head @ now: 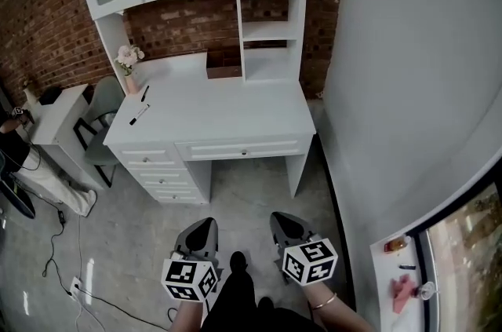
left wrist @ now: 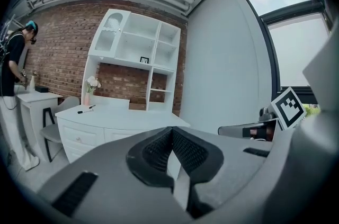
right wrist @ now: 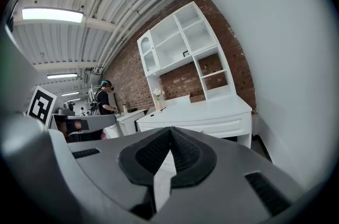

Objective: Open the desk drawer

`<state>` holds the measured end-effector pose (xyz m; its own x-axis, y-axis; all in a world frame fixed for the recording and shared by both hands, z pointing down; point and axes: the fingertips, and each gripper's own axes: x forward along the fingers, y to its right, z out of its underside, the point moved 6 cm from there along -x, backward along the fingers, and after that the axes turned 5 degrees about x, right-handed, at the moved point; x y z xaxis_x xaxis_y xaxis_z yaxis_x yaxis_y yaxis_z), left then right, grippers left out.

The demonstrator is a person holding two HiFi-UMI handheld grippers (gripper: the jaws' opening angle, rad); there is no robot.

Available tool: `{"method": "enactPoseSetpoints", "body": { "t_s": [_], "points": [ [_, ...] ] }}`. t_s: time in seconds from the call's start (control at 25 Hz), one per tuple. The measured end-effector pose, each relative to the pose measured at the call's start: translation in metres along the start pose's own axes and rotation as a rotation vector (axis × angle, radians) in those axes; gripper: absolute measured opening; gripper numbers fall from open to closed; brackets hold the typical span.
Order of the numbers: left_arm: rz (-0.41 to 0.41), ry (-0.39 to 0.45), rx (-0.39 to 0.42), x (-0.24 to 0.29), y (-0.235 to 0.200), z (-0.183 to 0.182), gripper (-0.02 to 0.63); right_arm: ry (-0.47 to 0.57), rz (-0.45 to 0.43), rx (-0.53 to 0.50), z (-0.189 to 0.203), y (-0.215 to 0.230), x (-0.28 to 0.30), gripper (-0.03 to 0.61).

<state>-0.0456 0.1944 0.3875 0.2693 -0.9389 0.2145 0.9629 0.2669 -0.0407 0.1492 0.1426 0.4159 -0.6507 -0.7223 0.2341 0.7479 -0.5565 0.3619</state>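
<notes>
The left gripper (head: 205,227) at 7 o'clock and the right gripper (head: 282,222) at 5 o'clock were held closed and empty. The drawer (head: 243,148) was seen shut in the desk (head: 220,107) at 12 o'clock, well apart from them.

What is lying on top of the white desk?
A flower vase, two pens and a brown box at the back. The drawers are shut, so their inside cannot be seen.

Head view: left hand-held gripper (head: 204,231) at 7 o'clock, right hand-held gripper (head: 288,228) at 5 o'clock; each points slightly downward, jaws apparently closed, empty.
</notes>
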Motion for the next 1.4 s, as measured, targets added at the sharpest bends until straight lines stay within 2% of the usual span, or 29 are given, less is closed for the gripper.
{"method": "enactPoseSetpoints", "body": {
  "t_s": [0.32,0.72,0.92,1.04,1.4],
  "points": [
    [0.018,-0.011,-0.008,0.077,-0.058,-0.01,0.009,-0.063,0.053,0.0,-0.013,0.029,0.095,0.005],
    [0.091,-0.047,-0.026,0.167,-0.13,-0.021,0.009,-0.131,0.113,0.021,-0.027,0.059,0.207,0.006],
    [0.109,-0.067,-0.042,0.194,-0.158,-0.018,0.009,-0.178,0.148,0.078,-0.02,0.071,0.247,0.011],
    [0.12,-0.079,-0.049,0.205,-0.172,-0.015,0.009,-0.214,0.17,0.114,-0.012,0.078,0.266,0.067],
    [0.134,-0.123,-0.072,0.232,-0.192,-0.002,0.009,-0.303,0.22,0.193,0.012,0.103,0.305,0.089]
  ]
}}
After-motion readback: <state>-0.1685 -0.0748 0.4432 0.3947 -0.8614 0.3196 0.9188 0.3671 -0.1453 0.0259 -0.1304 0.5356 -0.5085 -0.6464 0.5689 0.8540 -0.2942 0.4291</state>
